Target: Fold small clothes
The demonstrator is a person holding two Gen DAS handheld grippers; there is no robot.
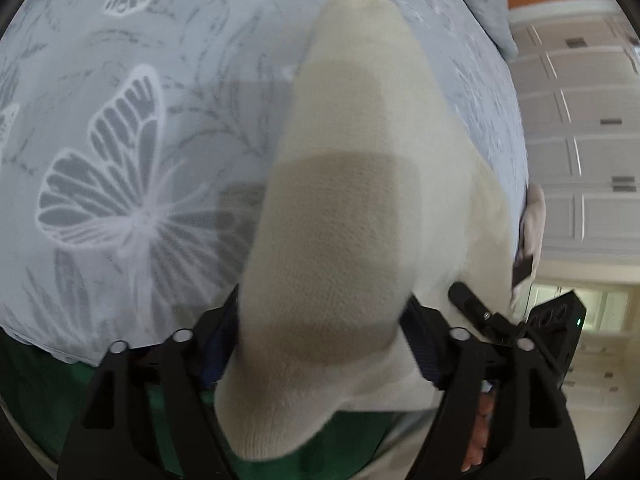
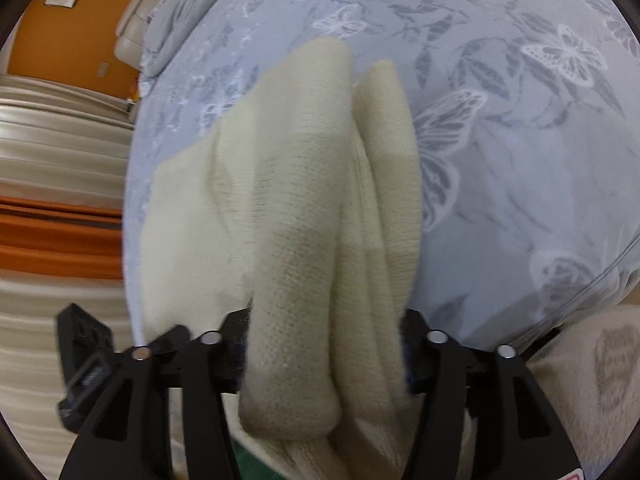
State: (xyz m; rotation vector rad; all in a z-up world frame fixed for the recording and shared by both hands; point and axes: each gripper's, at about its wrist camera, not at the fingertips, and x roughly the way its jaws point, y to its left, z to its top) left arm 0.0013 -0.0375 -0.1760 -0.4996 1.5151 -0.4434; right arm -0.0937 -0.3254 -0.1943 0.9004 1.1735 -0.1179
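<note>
1. Left wrist view: left tool holds the cream sock above the bed.
2. Right tool holds bunched sock layers.
3. Risk: a loose grip lets the layers slide apart.

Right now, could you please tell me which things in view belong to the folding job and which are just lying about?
Belongs to the job:
- cream sock, between the left tongs
- bunched cream socks, between the right tongs
- butterfly bedspread, the work surface

Just lying about:
- grey quilt at the bed's far end
- white cabinets
- orange wall
</note>
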